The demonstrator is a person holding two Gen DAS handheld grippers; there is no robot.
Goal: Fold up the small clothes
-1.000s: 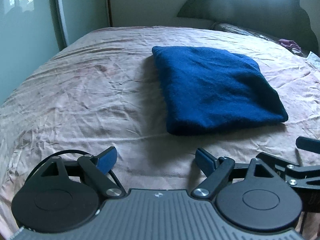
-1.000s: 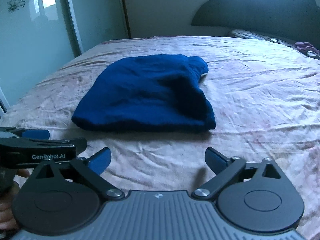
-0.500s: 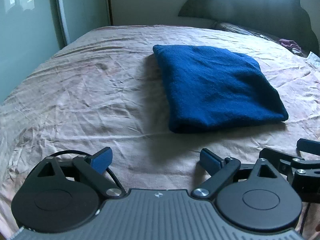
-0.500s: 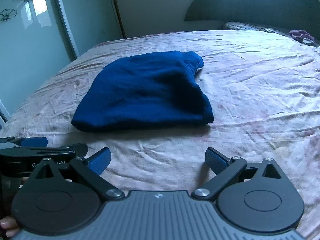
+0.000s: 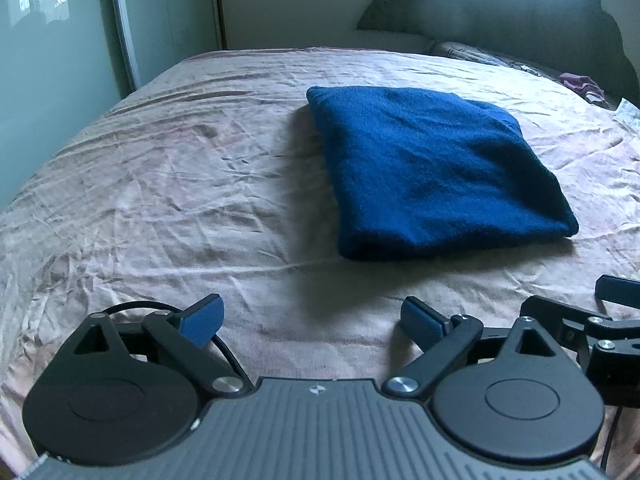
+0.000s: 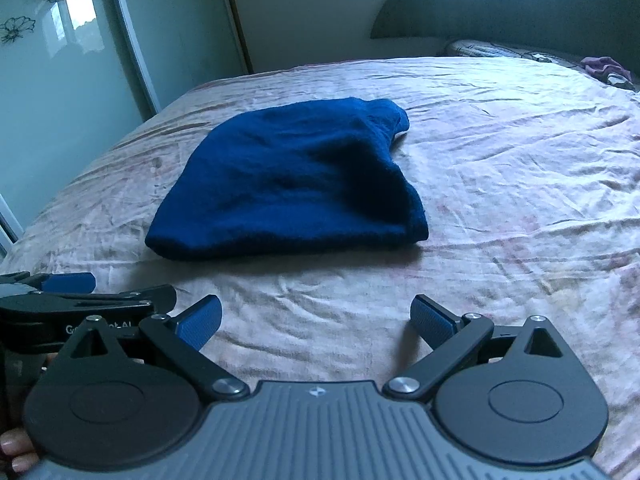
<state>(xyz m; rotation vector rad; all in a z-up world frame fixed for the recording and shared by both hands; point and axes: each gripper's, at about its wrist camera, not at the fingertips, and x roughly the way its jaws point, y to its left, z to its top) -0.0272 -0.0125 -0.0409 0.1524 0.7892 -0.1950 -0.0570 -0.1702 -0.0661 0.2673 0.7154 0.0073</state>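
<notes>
Both the left gripper (image 5: 312,322) and right gripper (image 6: 316,322) are gaping empty near the folded blue garment (image 5: 432,168), whose bunched far corner (image 6: 390,118) is showing only from the right wrist.

A wrinkled pinkish sheet (image 5: 160,184) covered the bed. A dark scalloped headboard (image 5: 520,12) stood at its far end, a patterned pillow (image 6: 500,50) below it and a purple cloth (image 6: 604,66) nearby. Glossy wardrobe doors (image 6: 52,80) with flower prints stood beside the bed.

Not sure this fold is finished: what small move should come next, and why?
Probably none on the cloth: draw both back. The blue garment lies folded on the bedsheet, and the left gripper and right gripper are open, empty, short of it.
</notes>
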